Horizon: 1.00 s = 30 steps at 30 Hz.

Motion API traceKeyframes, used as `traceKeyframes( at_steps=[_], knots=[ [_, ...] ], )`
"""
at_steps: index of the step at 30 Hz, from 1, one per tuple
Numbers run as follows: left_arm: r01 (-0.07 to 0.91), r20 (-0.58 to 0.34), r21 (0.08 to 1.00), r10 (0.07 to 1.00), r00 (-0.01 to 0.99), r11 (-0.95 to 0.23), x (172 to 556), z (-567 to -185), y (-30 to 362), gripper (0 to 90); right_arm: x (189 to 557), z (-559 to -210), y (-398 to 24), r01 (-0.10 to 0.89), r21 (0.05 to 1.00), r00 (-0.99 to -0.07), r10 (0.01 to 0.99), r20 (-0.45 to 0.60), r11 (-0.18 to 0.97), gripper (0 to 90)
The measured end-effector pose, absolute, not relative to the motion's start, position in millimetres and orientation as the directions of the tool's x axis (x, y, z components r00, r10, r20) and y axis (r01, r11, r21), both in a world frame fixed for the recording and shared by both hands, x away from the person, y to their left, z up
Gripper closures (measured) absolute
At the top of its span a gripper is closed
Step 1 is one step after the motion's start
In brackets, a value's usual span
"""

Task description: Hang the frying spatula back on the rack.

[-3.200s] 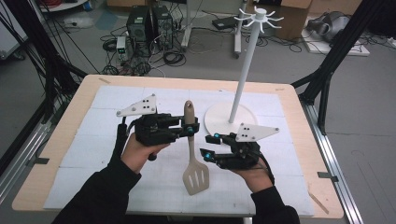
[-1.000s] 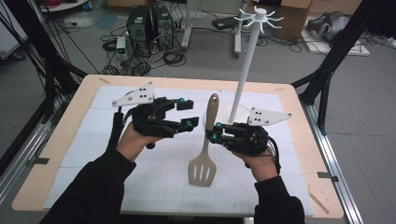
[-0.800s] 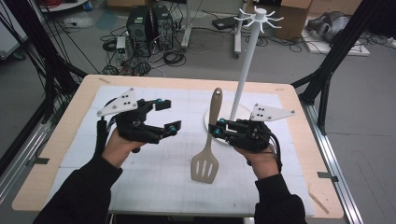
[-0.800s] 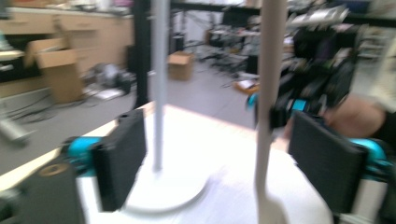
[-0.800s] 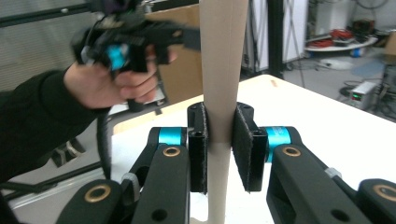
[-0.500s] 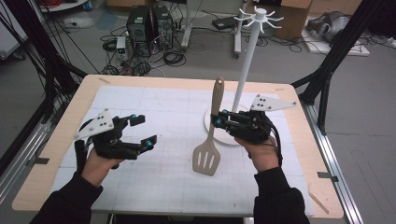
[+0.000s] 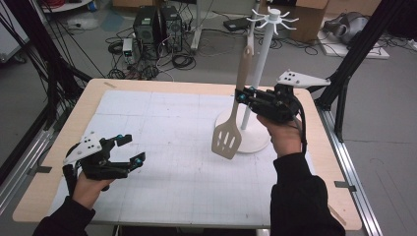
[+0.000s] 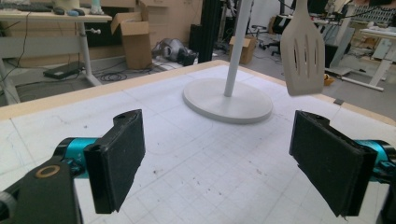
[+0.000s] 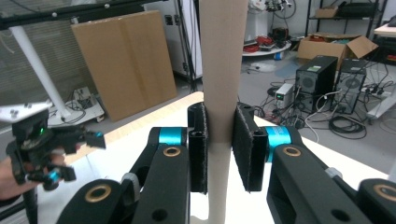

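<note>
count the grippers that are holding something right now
1: the right gripper, raised beside the white stand, is clamped on the spatula handle. The left gripper, low over the table's near left, is open and empty.

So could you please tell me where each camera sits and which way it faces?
High view: above the table's near edge, facing forward and down; both forearms, left gripper, right gripper.
Left gripper view: low, between its open jaws, towards the stand.
Right gripper view: along jaws clamping the spatula.
All three share the spatula.
</note>
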<state>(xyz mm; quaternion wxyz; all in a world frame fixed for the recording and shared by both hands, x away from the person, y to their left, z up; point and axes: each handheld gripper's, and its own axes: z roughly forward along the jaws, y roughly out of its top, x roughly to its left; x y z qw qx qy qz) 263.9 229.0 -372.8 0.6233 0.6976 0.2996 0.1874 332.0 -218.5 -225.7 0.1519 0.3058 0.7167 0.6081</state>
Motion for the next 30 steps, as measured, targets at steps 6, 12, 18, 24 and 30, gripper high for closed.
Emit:
traceKeyframes(
  at_steps=[6, 12, 18, 24, 30],
  knots=[
    [0.194, -0.121, 0.980, 0.650, 0.750, -0.041, 263.2, -375.7, 226.8, 19.0, 347.9, -213.2, -222.3, 0.268, 0.961, -0.734, 0.660, 0.159, 0.066, 76.9],
    [0.196, -0.124, 0.980, 0.643, 0.756, -0.042, 263.1, -376.7, 225.1, 19.1, 358.5, -202.7, -220.8, 0.272, 0.961, -0.712, 0.683, 0.161, 0.058, 76.9],
    [0.193, -0.125, 0.981, 0.641, 0.757, -0.037, 262.9, -376.4, 225.6, 19.2, 366.2, -198.9, -221.9, 0.290, 0.955, -0.688, 0.707, 0.166, 0.059, 76.9],
    [0.192, -0.125, 0.981, 0.639, 0.759, -0.037, 263.2, -376.4, 225.9, 19.2, 373.7, -200.4, -226.2, 0.317, 0.947, -0.655, 0.733, 0.183, 0.047, 76.9],
    [0.194, -0.126, 0.980, 0.635, 0.762, -0.039, 263.2, -376.7, 225.5, 19.2, 379.8, -204.5, -232.6, 0.332, 0.943, -0.625, 0.757, 0.191, 0.036, 76.8]
  ],
)
